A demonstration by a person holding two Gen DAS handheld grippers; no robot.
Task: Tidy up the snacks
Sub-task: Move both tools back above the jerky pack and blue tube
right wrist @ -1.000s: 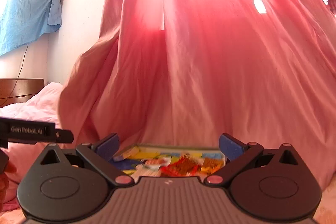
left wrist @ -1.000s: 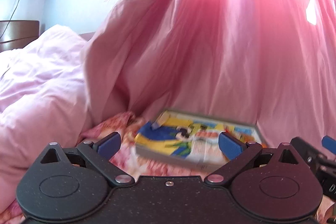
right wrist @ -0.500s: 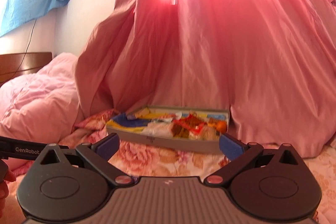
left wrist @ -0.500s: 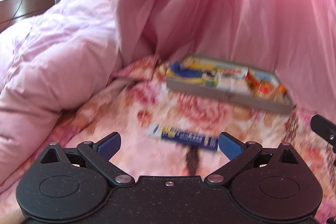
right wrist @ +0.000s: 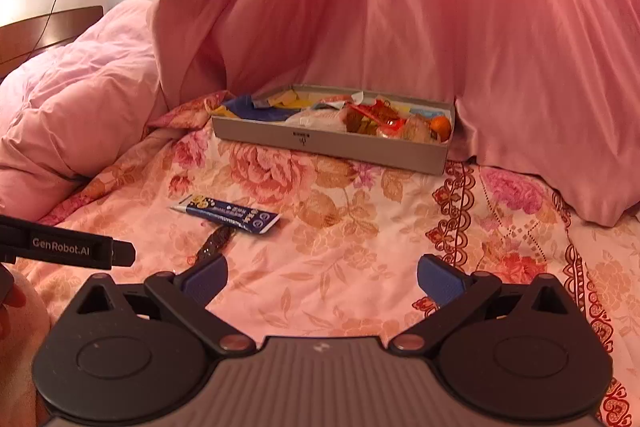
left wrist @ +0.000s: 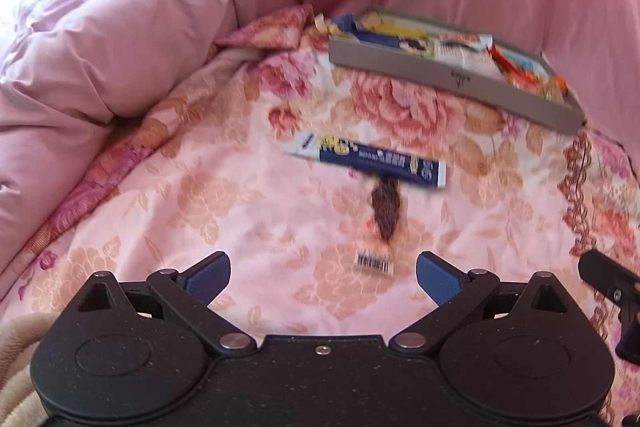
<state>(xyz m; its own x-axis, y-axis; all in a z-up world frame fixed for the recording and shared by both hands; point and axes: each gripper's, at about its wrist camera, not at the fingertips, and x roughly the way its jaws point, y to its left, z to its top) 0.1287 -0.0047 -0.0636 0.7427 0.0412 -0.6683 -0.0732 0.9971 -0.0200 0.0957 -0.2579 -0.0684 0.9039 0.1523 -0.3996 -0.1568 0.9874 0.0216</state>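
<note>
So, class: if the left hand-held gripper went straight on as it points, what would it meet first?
Probably the clear-wrapped dark snack lying between its open jaws' line, then the blue packet; depth is uncertain.

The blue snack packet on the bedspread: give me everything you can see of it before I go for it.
The blue snack packet is a long, flat pouch, dark blue with yellow and white print and a pale crimped end at its left. It looks like glossy film, sealed. It lies flat on the floral bedspread, short of the grey tray and apart from it. A clear-wrapped brown snack stick lies crosswise against its near edge. Neither gripper touches it.
</note>
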